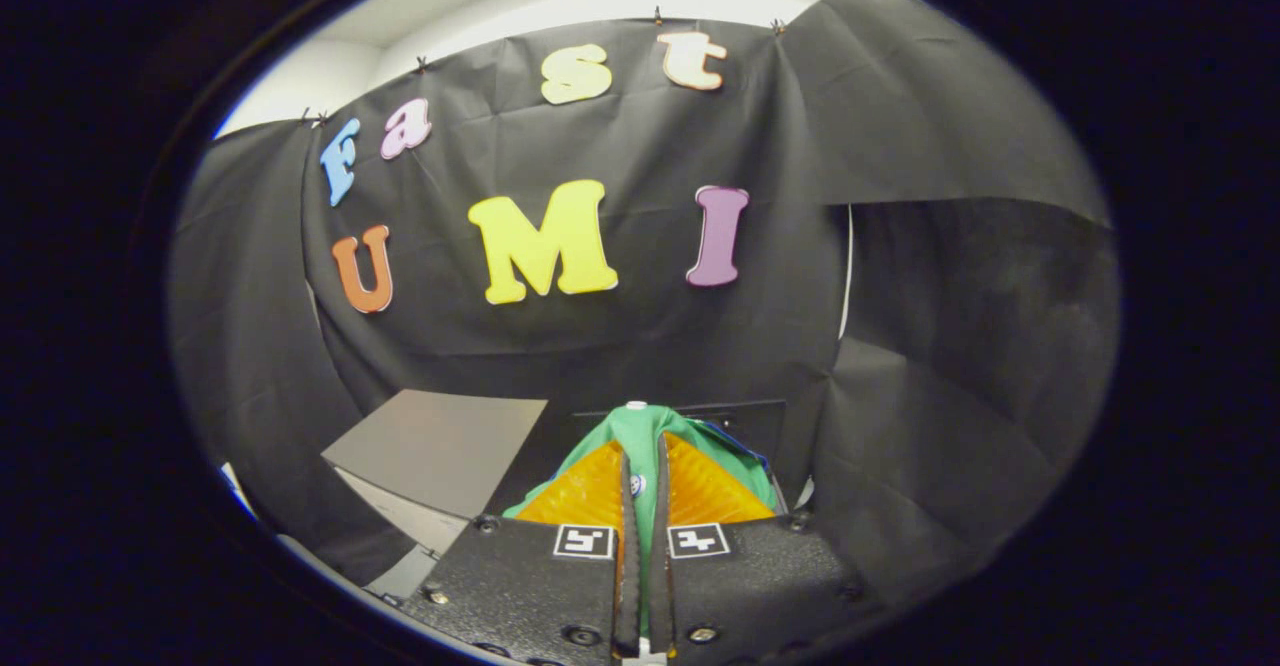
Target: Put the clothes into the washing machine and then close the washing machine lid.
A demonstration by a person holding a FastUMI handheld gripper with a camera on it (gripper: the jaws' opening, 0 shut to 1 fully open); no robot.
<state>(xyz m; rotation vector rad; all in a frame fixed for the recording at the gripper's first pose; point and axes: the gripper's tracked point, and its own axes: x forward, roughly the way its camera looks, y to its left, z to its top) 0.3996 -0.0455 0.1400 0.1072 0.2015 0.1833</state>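
Soft matt green cloth garment (640,431)

I hold a green garment (640,431) pinched between my gripper's (645,476) 2 fingers, which stand nearly closed with only a thin fold of the cloth between them. The cloth bunches up over and ahead of the fingertips, with a small white button at its top and a bit of blue showing on its right side. Just beyond and to the left, the washing machine's grey lid (440,446) stands raised and tilted, and a dark panel of the machine (745,421) sits behind the garment.
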